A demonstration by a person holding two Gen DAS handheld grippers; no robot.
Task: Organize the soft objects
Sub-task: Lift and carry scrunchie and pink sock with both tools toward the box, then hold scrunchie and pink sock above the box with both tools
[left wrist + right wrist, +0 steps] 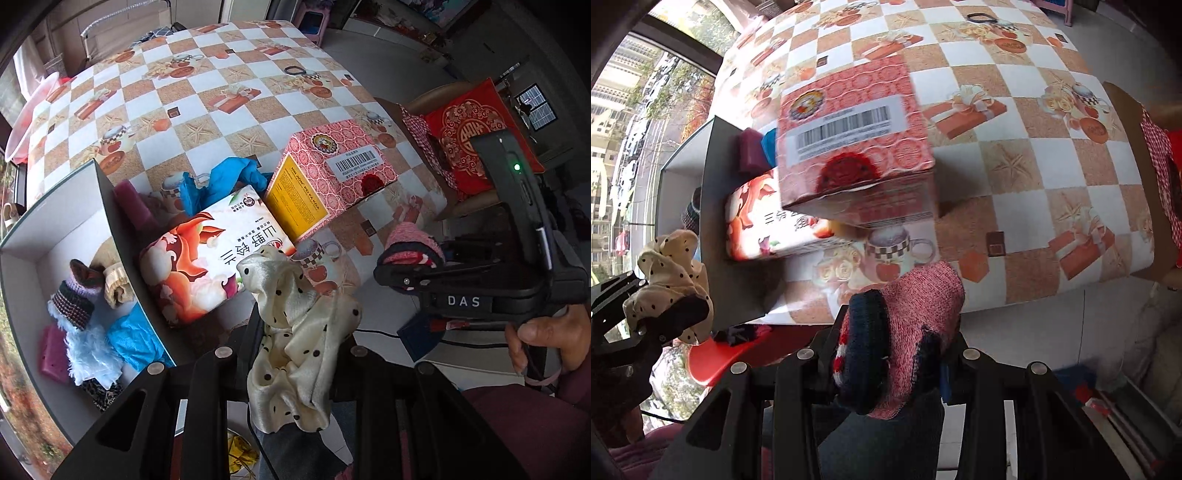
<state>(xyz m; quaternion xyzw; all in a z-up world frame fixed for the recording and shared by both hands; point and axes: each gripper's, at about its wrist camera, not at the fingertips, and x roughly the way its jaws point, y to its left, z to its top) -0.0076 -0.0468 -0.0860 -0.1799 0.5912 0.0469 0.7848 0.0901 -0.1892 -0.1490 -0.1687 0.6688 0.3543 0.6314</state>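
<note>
My left gripper (301, 332) is shut on a cream polka-dot scrunchie (295, 343), held above the table's near edge; the same scrunchie (670, 273) shows at the left of the right wrist view. My right gripper (899, 332) is shut on a pink and navy knit sock (908, 325), also seen to the right as the sock (410, 245). An open box (22, 254) at the left holds several soft items: a striped knit piece (74, 299), pale blue fluff and blue cloth. On the table beside the box lie a blue cloth (221, 181) and a purple sponge (133, 203).
Two cartons stand between the grippers and the table's middle: an orange and white one (207, 258) and a pink one (332, 173). A black hair tie (295, 70) lies far back. A chair with a red cushion (476, 136) stands right of the table, and a red stool (713, 354) sits below its edge.
</note>
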